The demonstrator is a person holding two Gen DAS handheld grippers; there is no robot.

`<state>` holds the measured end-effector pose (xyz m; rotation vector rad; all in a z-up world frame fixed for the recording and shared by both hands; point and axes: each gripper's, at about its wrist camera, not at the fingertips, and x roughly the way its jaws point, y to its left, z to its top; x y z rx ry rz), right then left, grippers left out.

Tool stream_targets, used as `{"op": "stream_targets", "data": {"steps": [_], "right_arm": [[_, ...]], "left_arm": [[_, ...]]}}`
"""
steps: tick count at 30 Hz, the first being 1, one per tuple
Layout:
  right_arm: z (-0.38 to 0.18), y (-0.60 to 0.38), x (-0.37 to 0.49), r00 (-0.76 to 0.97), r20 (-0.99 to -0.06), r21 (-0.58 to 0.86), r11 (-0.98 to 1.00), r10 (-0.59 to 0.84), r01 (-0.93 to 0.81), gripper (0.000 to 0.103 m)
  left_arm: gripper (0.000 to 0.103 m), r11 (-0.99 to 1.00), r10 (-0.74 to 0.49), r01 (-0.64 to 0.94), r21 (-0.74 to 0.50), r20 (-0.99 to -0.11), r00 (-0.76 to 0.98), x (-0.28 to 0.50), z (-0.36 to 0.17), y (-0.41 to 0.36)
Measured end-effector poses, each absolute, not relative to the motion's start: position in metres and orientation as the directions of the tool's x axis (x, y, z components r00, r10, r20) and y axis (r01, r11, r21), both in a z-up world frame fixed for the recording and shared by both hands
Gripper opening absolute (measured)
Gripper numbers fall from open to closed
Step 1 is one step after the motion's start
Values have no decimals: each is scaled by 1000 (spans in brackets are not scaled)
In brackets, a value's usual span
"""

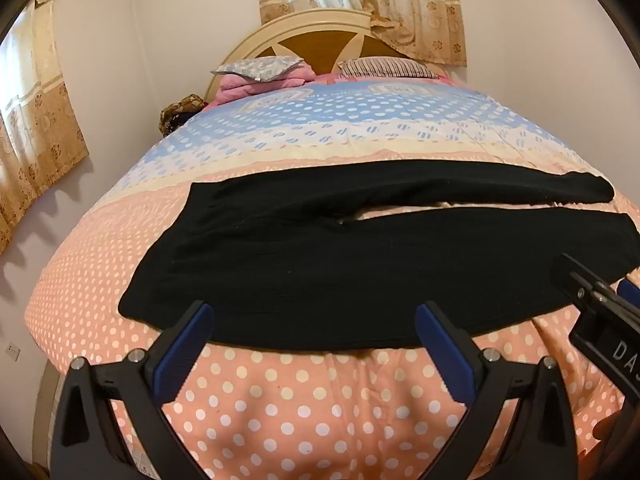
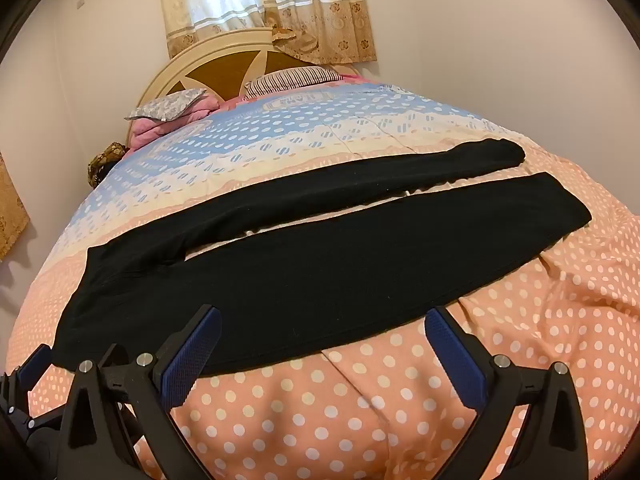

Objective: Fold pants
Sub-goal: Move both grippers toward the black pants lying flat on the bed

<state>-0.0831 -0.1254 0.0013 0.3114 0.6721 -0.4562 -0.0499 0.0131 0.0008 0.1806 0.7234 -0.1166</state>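
Observation:
Black pants [image 1: 320, 256] lie flat across the polka-dot bedspread [image 1: 304, 408], waist to the left, both legs stretched to the right with a narrow gap between them. My left gripper [image 1: 316, 312] hovers open just before the near edge of the pants, blue pads spread wide, nothing between them. In the right wrist view the same pants [image 2: 320, 264] run from lower left to upper right. My right gripper [image 2: 320, 320] is also open over the near leg's edge, holding nothing. The right gripper's body [image 1: 600, 312] shows at the right edge of the left wrist view.
The bed fills most of both views, with pillows [image 1: 260, 68] and a round headboard [image 1: 312, 36] at the far end. Curtains [image 1: 360, 0] hang behind it and another curtain [image 1: 36, 128] on the left wall. A brown bundle [image 1: 180, 112] sits beside the bed's far left corner.

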Motion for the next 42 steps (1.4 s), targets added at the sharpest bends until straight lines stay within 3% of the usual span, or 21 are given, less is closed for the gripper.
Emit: {"op": "stream_targets", "data": {"steps": [42], "right_arm": [[-11, -127, -72, 686, -664, 128, 859, -297, 496, 102]], "left_arm": [[103, 982, -32, 155, 111, -705, 709, -36, -19, 21]]}}
